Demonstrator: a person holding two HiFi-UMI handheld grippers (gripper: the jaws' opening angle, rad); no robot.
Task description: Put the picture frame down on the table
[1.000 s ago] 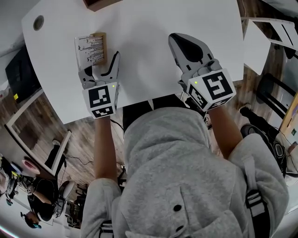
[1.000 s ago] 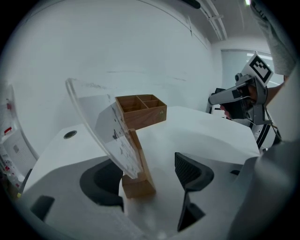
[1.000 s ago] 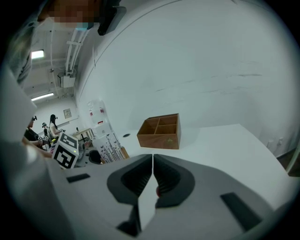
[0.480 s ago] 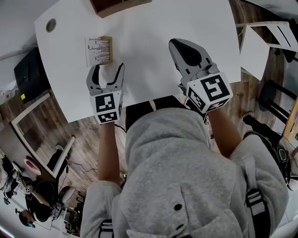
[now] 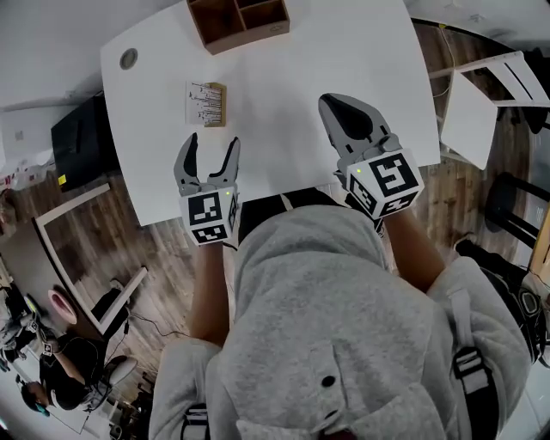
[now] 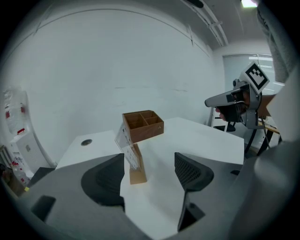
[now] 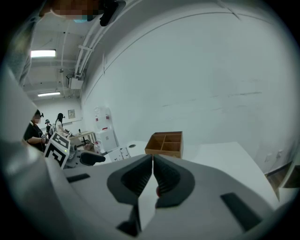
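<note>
The picture frame (image 5: 205, 103) stands on the white table (image 5: 284, 94), a clear panel with printed lines on a wooden base; in the left gripper view the picture frame (image 6: 131, 157) leans on its wooden stand. My left gripper (image 5: 207, 153) hovers open just short of it, nothing between its jaws, seen likewise in its own view as the left gripper (image 6: 150, 176). My right gripper (image 5: 342, 109) is over the table's right half, jaws shut and empty; in its own view the right gripper (image 7: 153, 161) shows the tips pressed together.
A wooden compartment box (image 5: 239, 21) sits at the table's far edge, also visible as the box (image 6: 143, 125) and the box (image 7: 165, 143). A cable hole (image 5: 128, 58) marks the far left corner. A white side table (image 5: 481, 90) stands to the right. Wood floor surrounds.
My left gripper has let go of the picture frame and drawn back toward me, now open. The frame stays standing on the table. The right gripper stayed shut.
</note>
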